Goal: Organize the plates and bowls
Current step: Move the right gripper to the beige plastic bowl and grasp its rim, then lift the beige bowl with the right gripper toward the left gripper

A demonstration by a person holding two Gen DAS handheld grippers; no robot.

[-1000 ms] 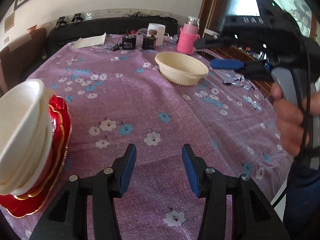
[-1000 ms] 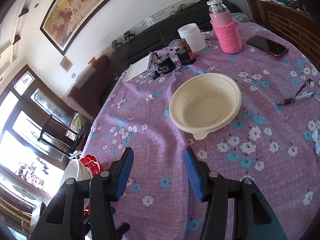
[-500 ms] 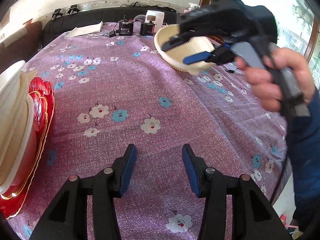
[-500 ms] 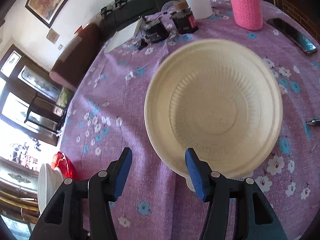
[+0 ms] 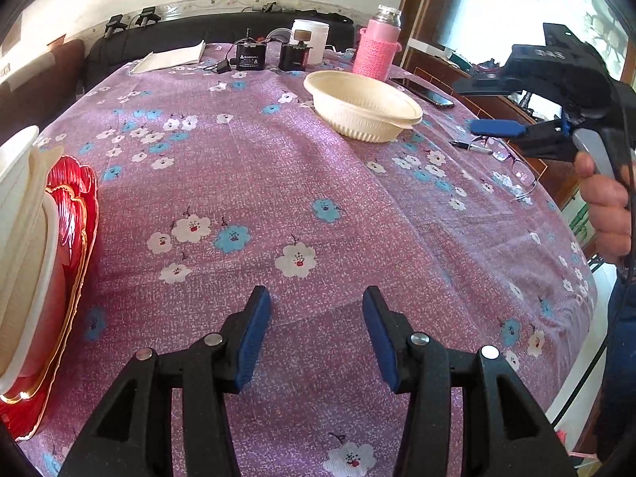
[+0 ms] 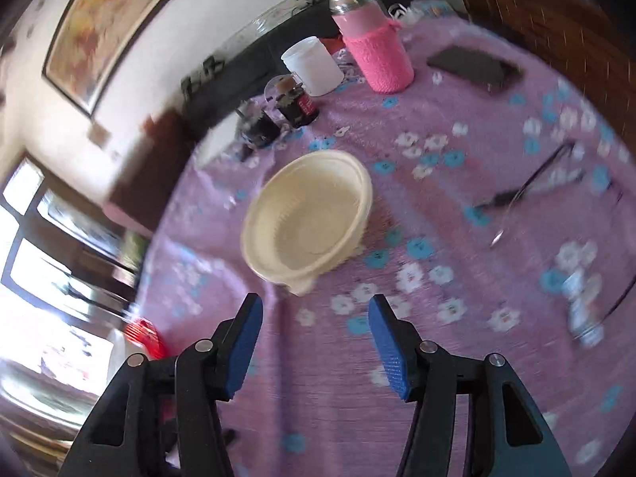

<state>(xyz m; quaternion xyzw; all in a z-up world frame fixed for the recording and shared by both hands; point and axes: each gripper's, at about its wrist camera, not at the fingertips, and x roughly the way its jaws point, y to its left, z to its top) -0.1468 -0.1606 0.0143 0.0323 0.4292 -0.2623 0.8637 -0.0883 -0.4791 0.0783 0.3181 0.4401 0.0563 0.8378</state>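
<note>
A cream ribbed bowl [image 5: 363, 109] sits alone on the purple flowered tablecloth [image 5: 278, 183] toward the far right; it also shows in the blurred right wrist view [image 6: 308, 218]. At the left edge stands a stack of white bowls [image 5: 20, 238] on red gold-rimmed plates [image 5: 75, 238], seen small in the right wrist view [image 6: 145, 336]. My left gripper [image 5: 314, 334] is open and empty, low over the near cloth. My right gripper [image 6: 314, 342] is open and empty, above the cloth short of the cream bowl; it shows in the left wrist view [image 5: 497, 127] at the right.
At the table's far side stand a pink-sleeved bottle [image 5: 377, 53], a white jar [image 5: 310, 39], two black boxes [image 5: 248, 57] and a notebook [image 5: 171, 57]. A phone [image 5: 423, 93], a pen and glasses [image 5: 505, 159] lie right of the bowl.
My right gripper reached in over the cream bowl half a second ago, then drew back to the right, still open and empty. The bowl stays on the cloth. My left gripper barely moved.
</note>
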